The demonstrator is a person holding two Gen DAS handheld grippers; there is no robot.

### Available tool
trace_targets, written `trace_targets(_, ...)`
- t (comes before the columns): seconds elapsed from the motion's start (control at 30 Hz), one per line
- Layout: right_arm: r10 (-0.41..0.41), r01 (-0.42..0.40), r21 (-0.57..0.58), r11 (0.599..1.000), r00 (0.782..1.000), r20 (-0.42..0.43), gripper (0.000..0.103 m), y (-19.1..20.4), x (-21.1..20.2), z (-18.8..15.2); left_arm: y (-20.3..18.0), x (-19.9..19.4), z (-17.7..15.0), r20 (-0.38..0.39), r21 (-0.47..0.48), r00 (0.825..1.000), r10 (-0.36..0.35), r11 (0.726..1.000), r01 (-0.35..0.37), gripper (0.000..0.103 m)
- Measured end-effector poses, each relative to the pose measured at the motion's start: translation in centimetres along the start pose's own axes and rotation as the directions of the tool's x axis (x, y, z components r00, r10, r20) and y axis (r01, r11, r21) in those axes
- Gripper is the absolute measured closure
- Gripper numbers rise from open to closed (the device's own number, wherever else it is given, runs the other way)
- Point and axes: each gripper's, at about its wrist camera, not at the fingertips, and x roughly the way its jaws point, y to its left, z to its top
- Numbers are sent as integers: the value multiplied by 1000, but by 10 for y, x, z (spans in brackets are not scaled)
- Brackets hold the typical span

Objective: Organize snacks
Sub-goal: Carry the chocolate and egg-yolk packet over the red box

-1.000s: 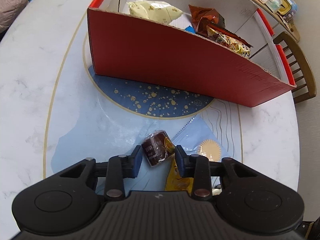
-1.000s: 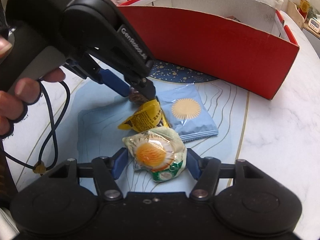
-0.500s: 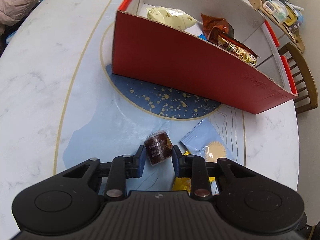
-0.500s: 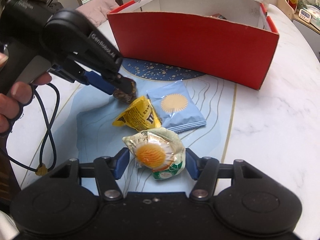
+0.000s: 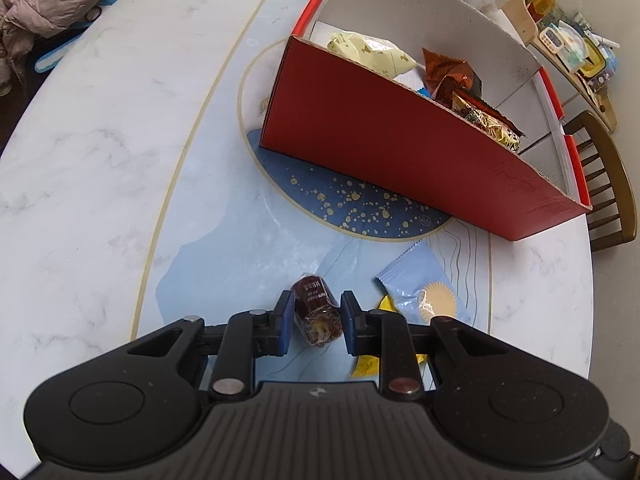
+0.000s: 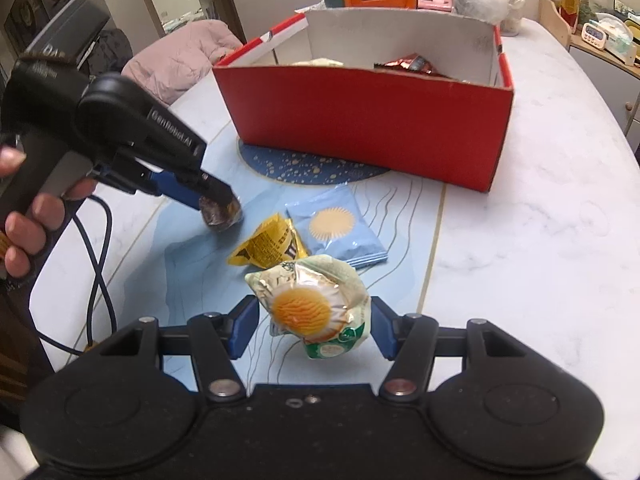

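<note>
The counter (image 5: pixel 100 168) is big and white with a blue mat in the middle, and the red box (image 5: pixel 400 160) stands on it at the far side. The box looks farther off than it did a second ago, and more of its inside shows now, so both tools seem to have come up and back from the counter. That likely means the two snacks are picked up and ready to go to the box. Some bags already lie inside the box, but the near wall hides their lower parts, so I cannot tell how many there are. The left gripper (image 5: pixel 314 320) has its fingers narrow, squeezing the small brown roll (image 5: pixel 316 316); in the right view the roll hangs off the counter in those fingers. The right gripper (image 6: pixel 312 322) holds the egg bun (image 6: pixel 308 308) between fingers set wider apart; the bag is puffy, and the left finger looks just short of it, so the hold may be soft. The blue pack (image 6: pixel 336 224) and the yellow pack (image 6: pixel 268 246) lie flat on the mat, touching, still waiting. In the left view the yellow pack is mostly hidden behind the fingers. The words on the roll are too small to read.
</note>
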Motion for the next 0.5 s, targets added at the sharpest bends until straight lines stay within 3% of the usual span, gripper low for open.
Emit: trace_targets(0.5, 17, -17, 7, 1000, 999, 49, 45, -15, -30, 15, -14, -42, -5, 71, 1, 997, 12, 1000, -12, 79)
